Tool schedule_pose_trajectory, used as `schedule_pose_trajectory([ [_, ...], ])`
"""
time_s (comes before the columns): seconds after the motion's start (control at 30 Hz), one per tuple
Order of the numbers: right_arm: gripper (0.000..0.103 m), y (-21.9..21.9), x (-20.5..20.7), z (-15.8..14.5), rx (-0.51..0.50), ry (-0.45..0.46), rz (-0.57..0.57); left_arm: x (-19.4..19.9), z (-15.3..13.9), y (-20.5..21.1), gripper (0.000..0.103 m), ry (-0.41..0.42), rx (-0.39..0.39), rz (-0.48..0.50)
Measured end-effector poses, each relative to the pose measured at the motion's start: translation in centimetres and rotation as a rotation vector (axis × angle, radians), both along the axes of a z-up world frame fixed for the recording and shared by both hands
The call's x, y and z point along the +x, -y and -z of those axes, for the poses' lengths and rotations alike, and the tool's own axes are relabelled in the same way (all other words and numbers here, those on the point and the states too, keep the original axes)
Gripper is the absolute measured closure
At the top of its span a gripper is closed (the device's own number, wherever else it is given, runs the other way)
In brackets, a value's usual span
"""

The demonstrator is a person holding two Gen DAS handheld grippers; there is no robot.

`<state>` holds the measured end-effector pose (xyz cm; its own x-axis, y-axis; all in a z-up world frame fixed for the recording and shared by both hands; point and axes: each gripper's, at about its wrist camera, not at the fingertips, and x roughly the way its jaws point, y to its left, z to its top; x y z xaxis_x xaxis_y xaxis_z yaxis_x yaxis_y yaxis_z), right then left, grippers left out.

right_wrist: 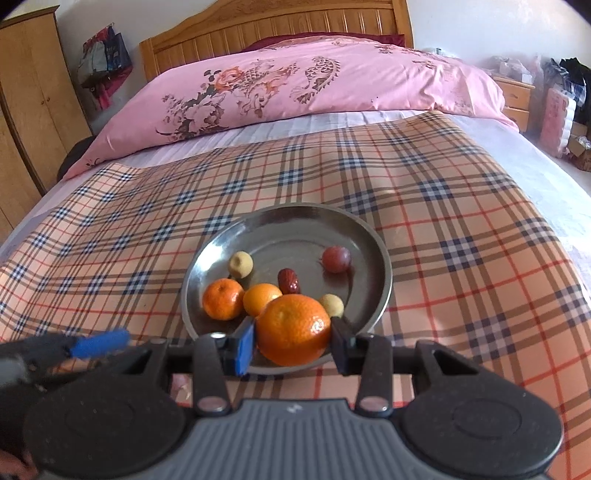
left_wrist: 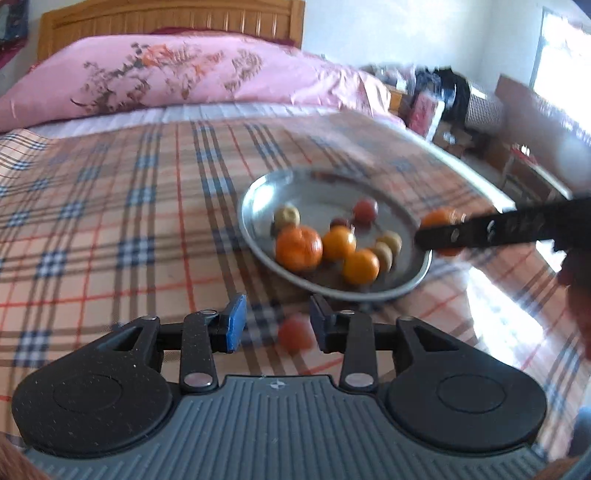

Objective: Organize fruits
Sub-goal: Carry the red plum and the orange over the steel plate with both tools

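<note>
Hard to see: my left wrist view is smeared with blur, so I can't read the small fruits there cleanly; in the right wrist view my gripper body hides the near edge of the plate (right_wrist: 384, 273).
Held fruit: my right gripper (right_wrist: 293, 341) is clamped on a big orange (right_wrist: 293, 332), held over the plate's near rim.
Loose fruit: a small red fruit (left_wrist: 295, 332) sits on the plaid cloth (left_wrist: 110, 221) between my left gripper's (left_wrist: 277, 325) jaws, which stand apart and do not touch it.
Plate contents, right view: I count two oranges (right_wrist: 223, 298), two pale round fruits (right_wrist: 241, 264), one dark red date (right_wrist: 289, 280) and one round red fruit (right_wrist: 336, 259).
Plate contents, left view: I make out a third orange and a third pale fruit, which my held orange probably hides in the other view.
Around: the plate rests on the plaid cloth spread over a bed, with a pink quilt (right_wrist: 314, 81) beyond and a wooden headboard (right_wrist: 273, 26) behind.
</note>
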<state>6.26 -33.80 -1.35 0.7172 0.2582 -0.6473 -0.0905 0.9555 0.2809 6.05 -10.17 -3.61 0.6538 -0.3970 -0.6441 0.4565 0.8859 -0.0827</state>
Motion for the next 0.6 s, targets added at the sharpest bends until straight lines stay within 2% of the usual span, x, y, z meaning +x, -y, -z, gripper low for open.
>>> schedule_pose_trajectory([
  [0.13, 0.063, -0.1, -0.4, 0.1, 0.009, 0.000, 0.000, 1.0, 1.6, 1.5, 0.050, -0.013, 0.023, 0.044],
  [0.27, 0.063, 0.0, -0.7, 0.1, 0.006, 0.008, 0.002, 1.5, 2.0, 1.9, 0.053, -0.037, 0.022, 0.085],
  [0.37, 0.063, 0.2, -0.5, 0.2, 0.017, 0.007, 0.010, 1.9, 2.4, 2.8, 0.062, -0.074, 0.049, 0.114],
  [0.43, 0.063, 0.2, -0.5, 0.2, 0.019, 0.007, 0.012, 1.9, 2.7, 3.0, 0.077, -0.073, 0.052, 0.135],
  [0.6, 0.063, 0.5, -0.6, 0.1, 0.011, 0.012, 0.022, 1.8, 2.5, 2.5, 0.078, -0.059, 0.020, 0.124],
])
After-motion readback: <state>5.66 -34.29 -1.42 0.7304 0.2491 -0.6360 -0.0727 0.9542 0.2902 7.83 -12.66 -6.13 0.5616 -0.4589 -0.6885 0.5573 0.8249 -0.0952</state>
